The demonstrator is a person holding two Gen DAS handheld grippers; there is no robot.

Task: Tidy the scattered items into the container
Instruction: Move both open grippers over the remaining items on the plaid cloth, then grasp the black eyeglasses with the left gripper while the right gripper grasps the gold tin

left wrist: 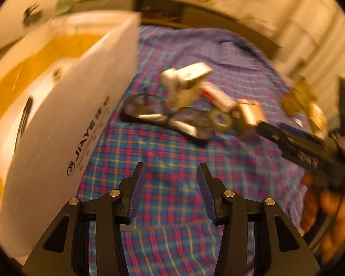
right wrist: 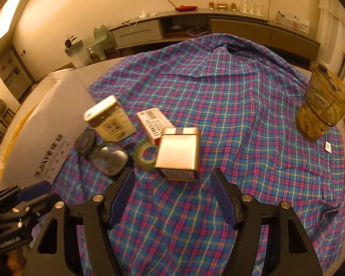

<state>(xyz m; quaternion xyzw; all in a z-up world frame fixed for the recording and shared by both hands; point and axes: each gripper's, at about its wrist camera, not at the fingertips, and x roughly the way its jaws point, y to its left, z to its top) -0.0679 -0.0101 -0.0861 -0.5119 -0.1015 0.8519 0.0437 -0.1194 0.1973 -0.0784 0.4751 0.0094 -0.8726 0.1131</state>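
A white cardboard box (left wrist: pixel 64 105) stands open at the left, also in the right wrist view (right wrist: pixel 46 142). Scattered on the plaid cloth are a metal tin (right wrist: pixel 178 153), a tape roll (right wrist: pixel 145 153), a red-and-white carton (right wrist: pixel 153 123), a cream carton (right wrist: pixel 110 119) and glasses in a dark case (right wrist: pixel 103 154). The same pile shows in the left wrist view, blurred, with the tin (left wrist: pixel 250 111) at its right. My right gripper (right wrist: pixel 173 197) is open, just short of the tin. My left gripper (left wrist: pixel 171 191) is open and empty over bare cloth beside the box.
A yellow lidded jar (right wrist: pixel 324 105) stands at the cloth's far right edge. The plaid cloth (right wrist: pixel 241 115) lies rumpled at the back. A low cabinet (right wrist: pixel 195 27) runs along the far wall. The right gripper's body (left wrist: pixel 299 147) reaches in from the right in the left wrist view.
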